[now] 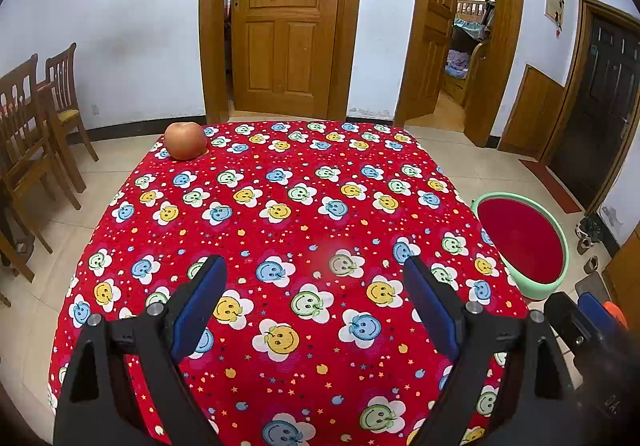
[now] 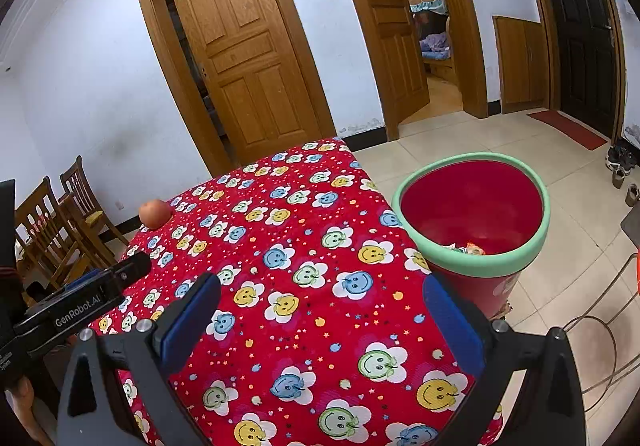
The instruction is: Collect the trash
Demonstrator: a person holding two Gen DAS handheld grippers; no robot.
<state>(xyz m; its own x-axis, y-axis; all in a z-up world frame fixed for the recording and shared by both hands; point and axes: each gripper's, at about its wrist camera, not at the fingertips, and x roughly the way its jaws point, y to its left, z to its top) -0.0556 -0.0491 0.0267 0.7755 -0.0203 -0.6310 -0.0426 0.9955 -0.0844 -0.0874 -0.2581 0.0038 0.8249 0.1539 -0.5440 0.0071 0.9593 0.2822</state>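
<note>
Overhead, both tongs gape above smiley-printed woven cloth.

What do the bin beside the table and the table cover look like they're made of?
The bin looks like smooth moulded plastic: its red inner wall has a soft sheen and its mint-green rim is thick and rounded. The table cover looks like printed woven cloth, matte, with a fine ribbed texture; the fibre can't be told.

Table, red smiley cloth; apple at far corner.
</note>
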